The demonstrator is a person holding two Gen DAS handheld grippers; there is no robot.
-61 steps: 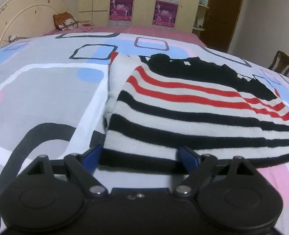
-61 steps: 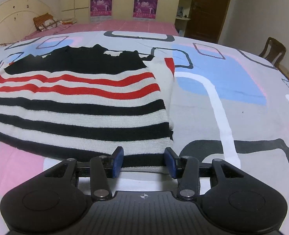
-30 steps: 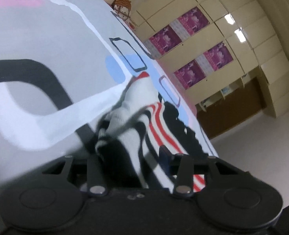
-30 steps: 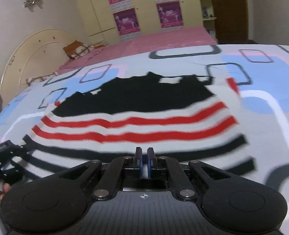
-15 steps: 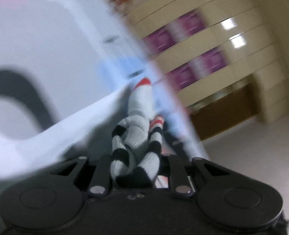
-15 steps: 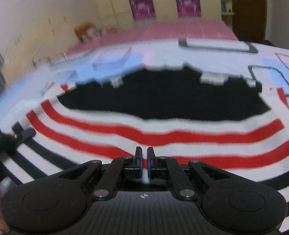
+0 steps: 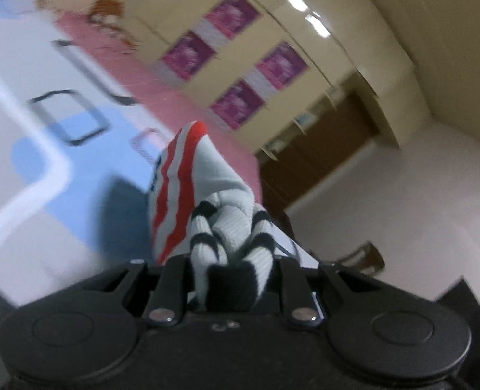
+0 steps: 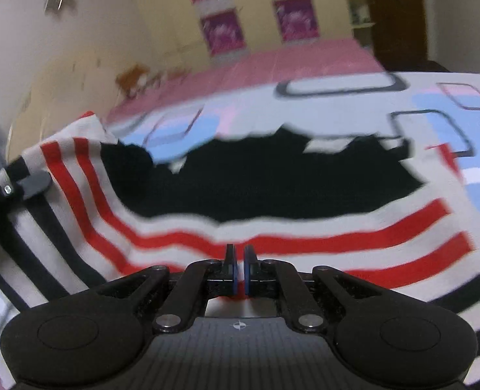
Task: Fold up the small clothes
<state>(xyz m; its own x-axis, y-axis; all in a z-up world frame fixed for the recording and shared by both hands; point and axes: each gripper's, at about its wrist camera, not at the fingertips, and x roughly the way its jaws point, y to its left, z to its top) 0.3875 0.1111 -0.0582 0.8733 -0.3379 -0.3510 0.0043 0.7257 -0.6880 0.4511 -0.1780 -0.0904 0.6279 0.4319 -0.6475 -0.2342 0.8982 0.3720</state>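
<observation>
Hem corner of white knitted sweater with red and black stripes and a solid black top (image 7: 204, 195), bunched into a thick roll between the pads of left tongs (image 7: 230, 261) and held up off the patterned bed cover of white, blue, pink and grey (image 7: 28, 162). Jaws just been closing, now clenched on that wad of knit, the narrow gap filled entirely with fabric. Grip taken at the edge, probably for carrying the whole side over as one flap. Cloth ahead of left tongs drawn into a taut ridge with red stripes running up it, a sign of weight borne by the grip, not by the bed. Left tongs rolled to one side, likely to let the flap swing across instead of dragging

Right tongs (image 8: 239, 260) clenched with nothing between the blue pads, only a thin slit showing. Low over the middle of the sweater, red stripes directly under and beyond the tips, black part farther ahead. Placed there, by this reading, as a weight or crease line: pinning the flat half, for folding the lifted side about it without sliding the garment. Tips actually touching the knit or not: cannot tell. Rest of sweater flat on bed cover ahead and to the right of right tongs, its left side sloping upward toward left tongs, far off to the left. First fold begun, flap not yet laid down
</observation>
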